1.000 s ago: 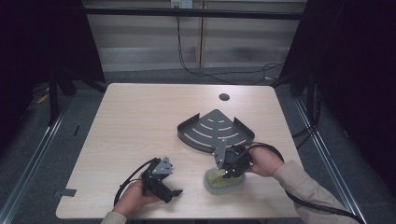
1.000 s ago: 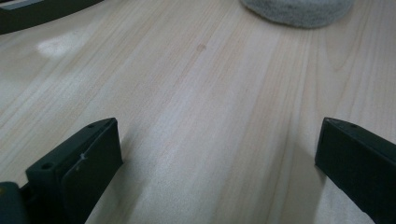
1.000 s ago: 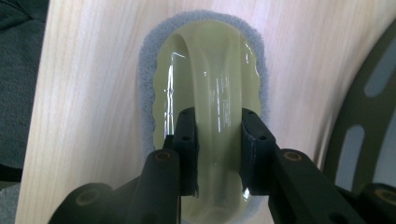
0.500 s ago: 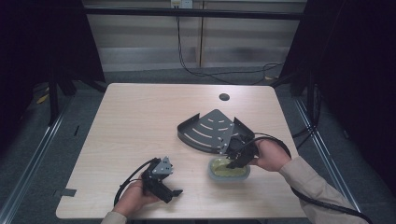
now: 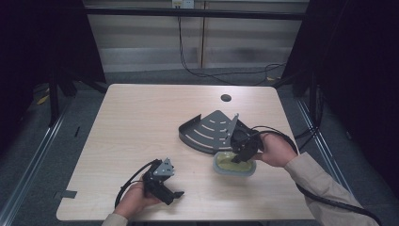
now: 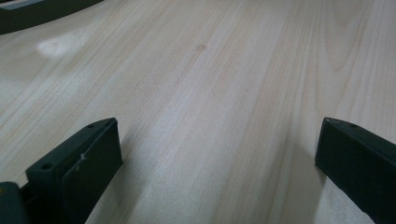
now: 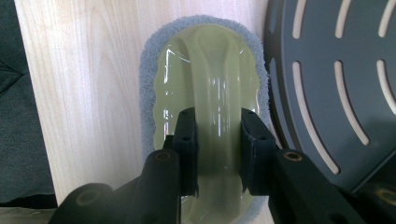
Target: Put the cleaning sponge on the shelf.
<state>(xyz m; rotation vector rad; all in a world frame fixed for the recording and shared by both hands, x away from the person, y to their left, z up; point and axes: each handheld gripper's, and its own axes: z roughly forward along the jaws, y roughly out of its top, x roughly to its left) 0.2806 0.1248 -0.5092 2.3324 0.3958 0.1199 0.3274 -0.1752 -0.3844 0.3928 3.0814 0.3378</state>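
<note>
A scrubbing sponge with a grey pad and a pale green plastic handle [image 5: 232, 164] [image 7: 212, 84] lies flat on the wooden table [image 5: 141, 122], just in front of a dark grey slotted corner rack [image 5: 209, 130] [image 7: 336, 70]. My right gripper [image 5: 243, 153] [image 7: 218, 154] is shut on the sponge's green handle, one jaw on each side of it. My left gripper [image 5: 164, 186] [image 6: 217, 154] rests low on the table near the front edge, jaws wide open with bare wood between them.
A round cable hole [image 5: 226, 98] sits near the table's far edge. Black cables trail from both grippers. Dark floor and metal frame rails surround the table.
My right gripper has carried the sponge a little to the right and toward the rack, then set it flat on the table. The left gripper has stayed put.
</note>
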